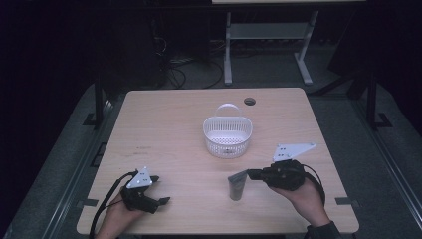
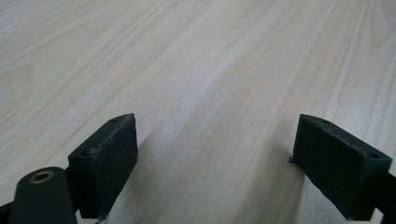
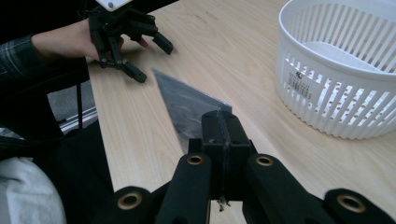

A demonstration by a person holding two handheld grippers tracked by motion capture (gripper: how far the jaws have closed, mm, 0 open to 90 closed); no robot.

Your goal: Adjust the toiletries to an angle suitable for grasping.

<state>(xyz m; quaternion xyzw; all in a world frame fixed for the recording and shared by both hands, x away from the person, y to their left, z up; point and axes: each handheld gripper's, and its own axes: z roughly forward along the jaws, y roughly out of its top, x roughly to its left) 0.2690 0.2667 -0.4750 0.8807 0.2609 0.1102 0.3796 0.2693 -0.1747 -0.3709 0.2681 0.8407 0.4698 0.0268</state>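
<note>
- Left hand (image 1: 115, 214) is coming in from the near-left table edge, wrist low, holding the left gripper (image 1: 158, 189) just above the table (image 1: 164, 124); grey plate on top is facing up.
- Left gripper is pointing right and slightly away from the person; its cable is looping back along the forearm off the near edge.
- Left gripper view: jaws are standing wide apart, bare wood grain between them, nothing gripped.
- In the right gripper view the left gripper (image 3: 148, 58) is sitting at the far end of the table, jaws spread, hand behind it with a plaid sleeve (image 3: 16, 51) showing.
- Grey tube (image 1: 237, 184) is sitting near the front centre of the table, between the two grippers, cap end down toward the near edge, flat crimped end up.
- Right gripper (image 1: 250, 174) is pinching the tube's flat crimped end; right gripper view has the jaws pressed together on the tube (image 3: 187, 105).
- Right hand (image 1: 304, 195) is reaching in from the near-right edge, forearm angled left, gripper pointing left; grey plate is tilting up to the right.
- White basket (image 1: 227, 133) is standing at table centre, beyond the tube, handle up, apart from both grippers.
</note>
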